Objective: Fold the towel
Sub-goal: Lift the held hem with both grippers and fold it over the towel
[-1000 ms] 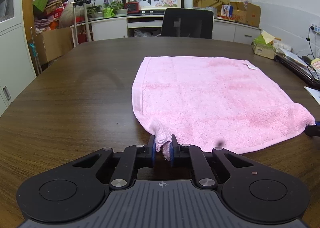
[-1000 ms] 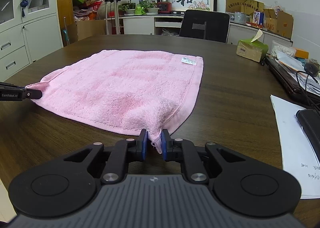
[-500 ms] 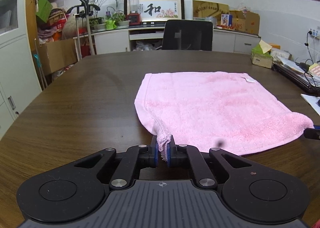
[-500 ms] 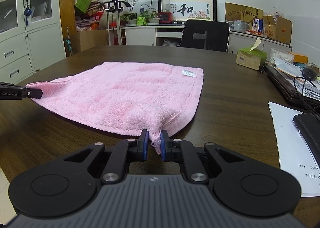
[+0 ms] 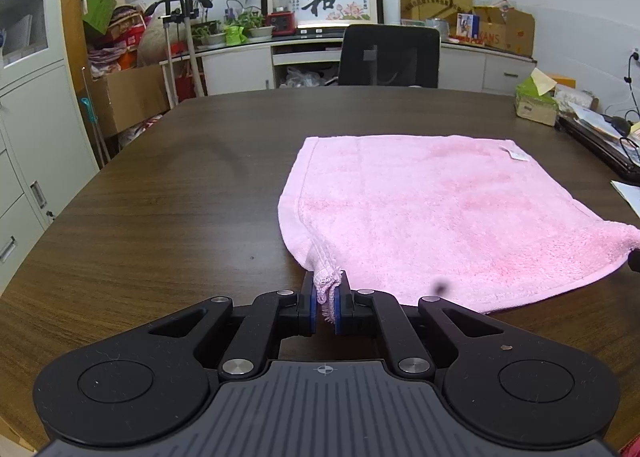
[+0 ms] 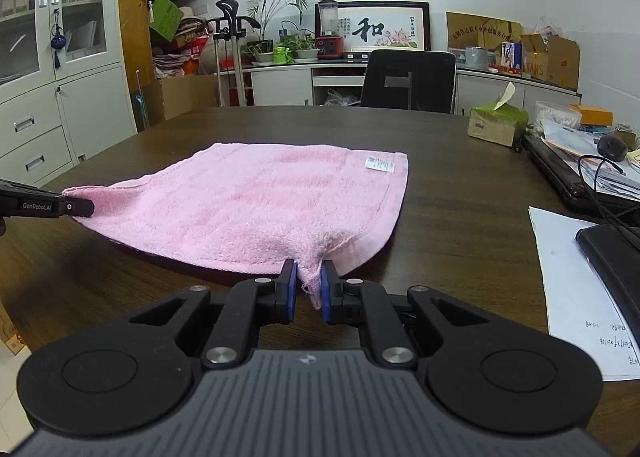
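Observation:
A pink towel [image 5: 432, 209] lies spread on the dark wooden table [image 5: 160, 217], with a white label [image 5: 513, 152] near its far right corner. My left gripper [image 5: 325, 293] is shut on the towel's near left corner, which is lifted a little off the table. My right gripper [image 6: 308, 281] is shut on the towel's [image 6: 260, 209] near right corner, also raised. In the right wrist view the left gripper's fingertips [image 6: 76, 208] show at the left edge, clamped on the other corner. The far edge rests flat on the table.
A black office chair [image 5: 390, 55] stands behind the table's far edge. A tissue box [image 6: 496, 123], laptop [image 6: 560, 173], cables and papers [image 6: 576, 289] crowd the table's right side. Cabinets [image 6: 60, 97] and boxes line the left wall.
Both grippers have risen slightly with the towel's near corners, so the near edge hangs a bit higher off the table. The far part of the towel has not moved.

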`<act>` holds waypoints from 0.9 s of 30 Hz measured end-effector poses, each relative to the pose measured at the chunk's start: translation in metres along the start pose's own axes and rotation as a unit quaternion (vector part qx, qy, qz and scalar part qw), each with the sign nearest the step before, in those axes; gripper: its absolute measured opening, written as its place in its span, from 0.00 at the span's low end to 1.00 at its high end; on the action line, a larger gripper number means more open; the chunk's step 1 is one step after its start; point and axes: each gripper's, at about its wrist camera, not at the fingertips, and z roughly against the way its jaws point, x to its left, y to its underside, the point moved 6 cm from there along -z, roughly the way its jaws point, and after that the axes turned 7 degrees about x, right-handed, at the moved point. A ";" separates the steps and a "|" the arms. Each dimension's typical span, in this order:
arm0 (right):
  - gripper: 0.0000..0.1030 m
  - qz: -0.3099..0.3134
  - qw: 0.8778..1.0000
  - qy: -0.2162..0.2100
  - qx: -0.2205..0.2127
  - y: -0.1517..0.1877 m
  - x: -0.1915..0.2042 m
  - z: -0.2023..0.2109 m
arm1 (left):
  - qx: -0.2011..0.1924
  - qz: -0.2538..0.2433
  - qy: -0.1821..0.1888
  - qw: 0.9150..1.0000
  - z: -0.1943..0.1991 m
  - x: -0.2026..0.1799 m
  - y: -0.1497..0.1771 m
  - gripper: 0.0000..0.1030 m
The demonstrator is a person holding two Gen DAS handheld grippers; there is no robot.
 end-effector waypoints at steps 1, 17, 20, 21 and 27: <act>0.12 -0.002 1.000 -0.001 -0.002 -0.001 0.000 0.002 | 0.000 0.000 0.000 1.000 0.002 0.000 0.000 0.08; 0.12 -0.036 0.997 -0.014 -0.068 -0.072 -0.016 0.014 | -0.054 0.011 -0.019 0.998 0.011 -0.004 -0.073 0.08; 0.12 -0.038 0.997 -0.011 -0.068 -0.097 -0.023 -0.002 | -0.055 0.014 -0.023 0.998 -0.003 -0.006 -0.097 0.08; 0.12 -0.041 0.997 -0.009 -0.066 -0.107 -0.027 -0.009 | -0.055 0.015 -0.023 0.998 -0.009 -0.007 -0.107 0.08; 0.12 -0.062 0.997 0.011 -0.045 -0.149 -0.053 -0.069 | -0.031 0.023 -0.040 0.998 -0.071 -0.010 -0.155 0.08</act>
